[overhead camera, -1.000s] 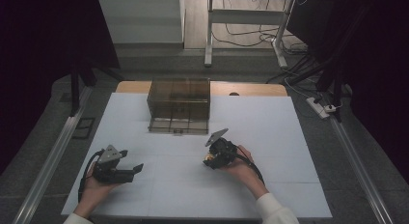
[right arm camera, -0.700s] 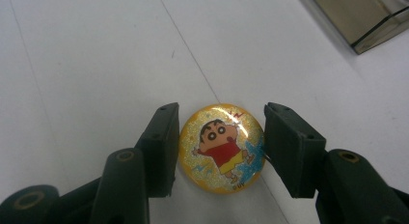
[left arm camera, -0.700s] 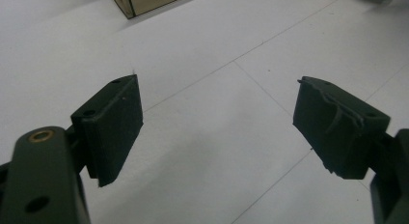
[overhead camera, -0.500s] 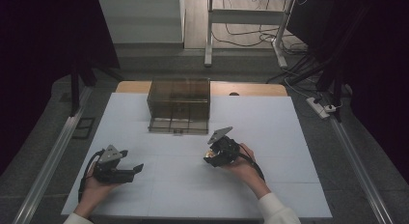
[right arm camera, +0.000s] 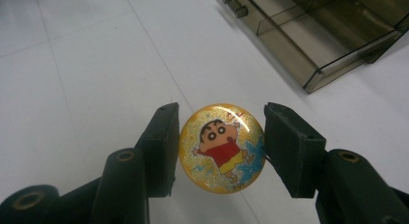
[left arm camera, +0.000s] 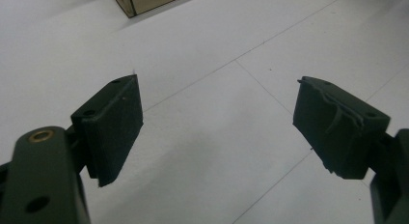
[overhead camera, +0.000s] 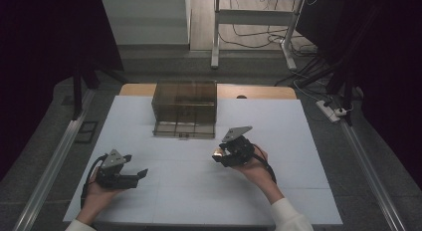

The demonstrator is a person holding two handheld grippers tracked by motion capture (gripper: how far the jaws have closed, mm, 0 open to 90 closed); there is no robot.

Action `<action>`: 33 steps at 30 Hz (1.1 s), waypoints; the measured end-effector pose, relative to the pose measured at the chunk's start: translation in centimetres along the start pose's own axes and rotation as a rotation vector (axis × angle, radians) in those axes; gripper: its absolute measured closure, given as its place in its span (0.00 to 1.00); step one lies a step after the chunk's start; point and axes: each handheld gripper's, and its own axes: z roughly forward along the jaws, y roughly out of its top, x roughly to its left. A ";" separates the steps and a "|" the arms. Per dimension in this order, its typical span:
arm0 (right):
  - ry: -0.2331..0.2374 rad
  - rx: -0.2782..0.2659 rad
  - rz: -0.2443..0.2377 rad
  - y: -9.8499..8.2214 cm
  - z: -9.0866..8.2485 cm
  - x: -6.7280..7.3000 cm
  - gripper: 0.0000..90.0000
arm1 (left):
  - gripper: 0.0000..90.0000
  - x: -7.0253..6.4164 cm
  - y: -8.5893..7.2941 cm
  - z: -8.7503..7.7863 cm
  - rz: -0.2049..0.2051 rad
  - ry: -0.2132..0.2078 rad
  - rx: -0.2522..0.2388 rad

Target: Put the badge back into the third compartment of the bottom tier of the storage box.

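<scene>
Right gripper view: right hand-held gripper (right arm camera: 219,149) pinches a round badge (right arm camera: 222,147) above the table (right arm camera: 87,64); the drawer box (right arm camera: 313,35) lies ahead, nearer this hand. Left hand-held gripper (left arm camera: 217,122) spread, empty.

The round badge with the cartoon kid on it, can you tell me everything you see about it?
The round badge is a shiny, glittery yellow-orange disc that looks glossy and domed. It shows a cartoon child in a red shirt and yellow shorts, with blue splashes beside. It faces the camera, held off the white table, clamped at its two edges between the right gripper pads. Nothing else touches it.
</scene>
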 end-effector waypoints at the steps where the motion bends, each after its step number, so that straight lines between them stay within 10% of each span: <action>1: 0.000 0.000 0.000 0.0 0.0 0.0 0.53 | 0.20 0.0 0.0 0.0 0.000 0.000 -0.001; 33: -0.052 -0.139 0.031 0.3 -2.7 -0.8 0.53 | 0.20 0.0 0.0 0.0 0.000 -0.001 -0.001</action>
